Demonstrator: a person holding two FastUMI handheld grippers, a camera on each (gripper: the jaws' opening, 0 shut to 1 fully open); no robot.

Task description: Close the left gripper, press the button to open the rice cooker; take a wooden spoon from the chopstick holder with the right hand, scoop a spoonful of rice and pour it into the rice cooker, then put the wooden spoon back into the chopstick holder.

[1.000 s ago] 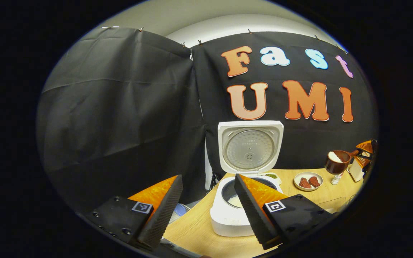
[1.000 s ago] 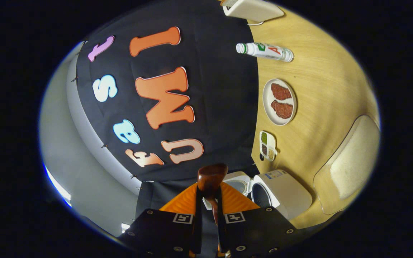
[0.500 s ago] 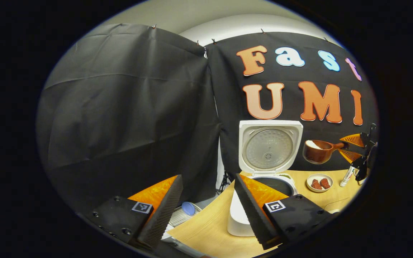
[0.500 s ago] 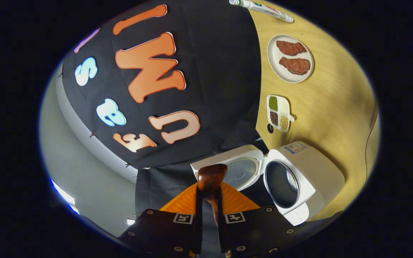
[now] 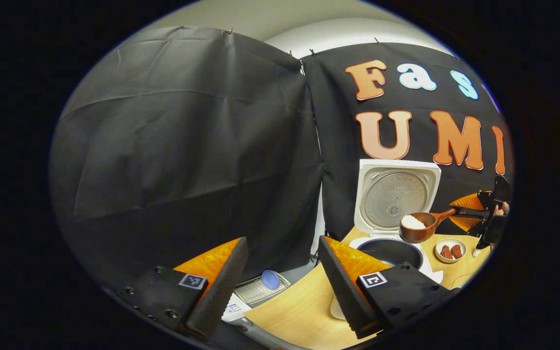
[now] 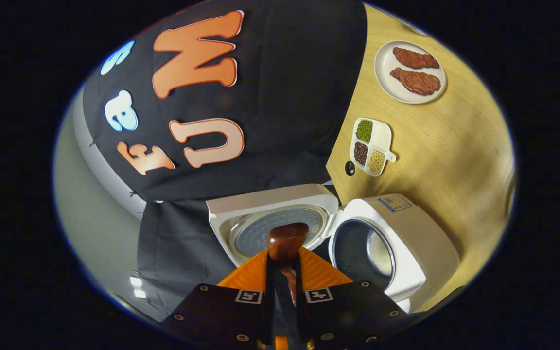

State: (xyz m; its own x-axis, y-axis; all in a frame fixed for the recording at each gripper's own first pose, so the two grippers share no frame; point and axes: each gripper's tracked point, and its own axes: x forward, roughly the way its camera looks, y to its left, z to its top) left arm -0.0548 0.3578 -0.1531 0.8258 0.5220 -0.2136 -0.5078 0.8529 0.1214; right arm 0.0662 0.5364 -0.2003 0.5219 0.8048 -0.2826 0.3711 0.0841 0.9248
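Table (image 6: 455, 146) carries the rice cooker (image 6: 396, 257), lid up. Right tongs (image 6: 284, 279) clamp the wooden spoon (image 5: 418, 227), its bowl heaped with rice, just above the pot's rim. Left tongs (image 5: 280, 277) hang spread and empty. Pouring step: next, tip the spoon over the pot.

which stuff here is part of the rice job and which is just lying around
In use: rice cooker, open; wooden spoon with rice, held by right gripper.
Lying about: plate of meat, divided dish of beans, left gripper, open.
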